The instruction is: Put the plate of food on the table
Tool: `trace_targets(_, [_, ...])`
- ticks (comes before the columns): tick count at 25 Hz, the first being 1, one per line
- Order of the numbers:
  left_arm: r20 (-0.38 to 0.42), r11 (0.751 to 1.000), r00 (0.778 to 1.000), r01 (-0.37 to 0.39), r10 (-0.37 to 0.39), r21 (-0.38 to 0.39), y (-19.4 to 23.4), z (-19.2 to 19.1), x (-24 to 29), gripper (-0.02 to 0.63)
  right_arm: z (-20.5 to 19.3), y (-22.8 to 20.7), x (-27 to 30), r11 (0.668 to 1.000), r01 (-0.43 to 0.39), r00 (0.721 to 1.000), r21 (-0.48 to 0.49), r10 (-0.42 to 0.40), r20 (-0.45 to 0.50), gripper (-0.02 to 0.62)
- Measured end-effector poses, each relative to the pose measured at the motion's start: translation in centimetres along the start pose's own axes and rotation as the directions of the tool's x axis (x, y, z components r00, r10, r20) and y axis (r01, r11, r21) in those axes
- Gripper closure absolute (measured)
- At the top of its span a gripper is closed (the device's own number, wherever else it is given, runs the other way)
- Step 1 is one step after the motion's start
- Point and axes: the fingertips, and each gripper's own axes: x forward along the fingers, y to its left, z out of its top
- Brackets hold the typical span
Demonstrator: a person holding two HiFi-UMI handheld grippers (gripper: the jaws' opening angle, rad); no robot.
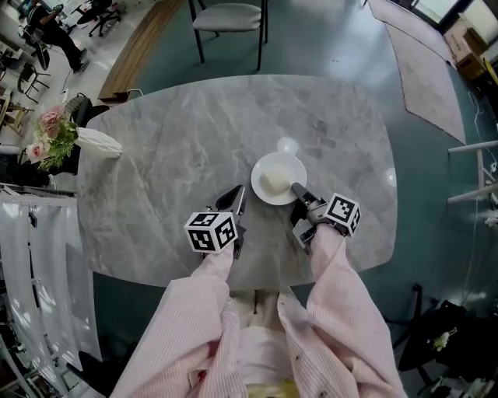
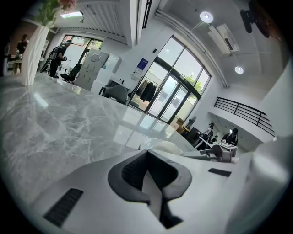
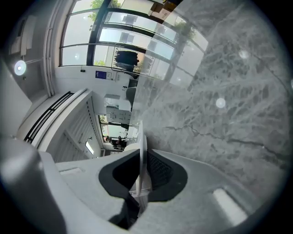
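A white plate (image 1: 284,162) with a pale lump of food (image 1: 274,182) is at the middle of the grey marble table (image 1: 171,148); whether it rests on the top or hangs just above it I cannot tell. My right gripper (image 1: 298,189) is shut on the plate's near right rim, and that rim (image 3: 142,146) shows edge-on between its dark pads (image 3: 158,171). My left gripper (image 1: 237,198) sits just left of the plate, shut and holding nothing. In the left gripper view its jaws (image 2: 147,176) meet, with the plate (image 2: 160,145) just beyond them.
A white vase (image 1: 97,142) with pink flowers (image 1: 50,136) stands at the table's left edge. A chair (image 1: 227,17) is at the far side. A white cloth rack (image 1: 31,233) stands left of the table, and a rug (image 1: 424,62) lies at the far right.
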Motion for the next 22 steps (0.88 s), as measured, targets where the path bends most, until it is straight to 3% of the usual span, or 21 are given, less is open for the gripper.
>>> trace_targets(5, [-0.022,1.000,1.000,-0.001,0.001,-0.010,0.6,-0.9,0.5,0.611,-0.1,-0.6,0.4,0.999,0.031,1.000,-0.028,-0.030,0.006,0.570])
trace_targets(13, [-0.040,1.000,0.999,0.000,0.000,-0.017,0.8,-1.5,0.8,0.611,0.1,-1.3,0.7,0.978,0.163,0.987,-0.134,-0.162,0.016,0.571])
trace_targets(17, [-0.044,1.000,0.999,0.004,-0.005,-0.015,0.8,-1.6,0.9,0.611,0.1,-1.3,0.9,0.967,0.189,0.982,-0.169,-0.190,0.012,0.570])
trace_targets(22, [-0.051,1.000,0.999,0.007,-0.007,-0.012,0.8,-1.6,0.8,0.611,-0.2,-1.5,1.0,0.927,0.262,0.963,-0.268,-0.268,0.013,0.557])
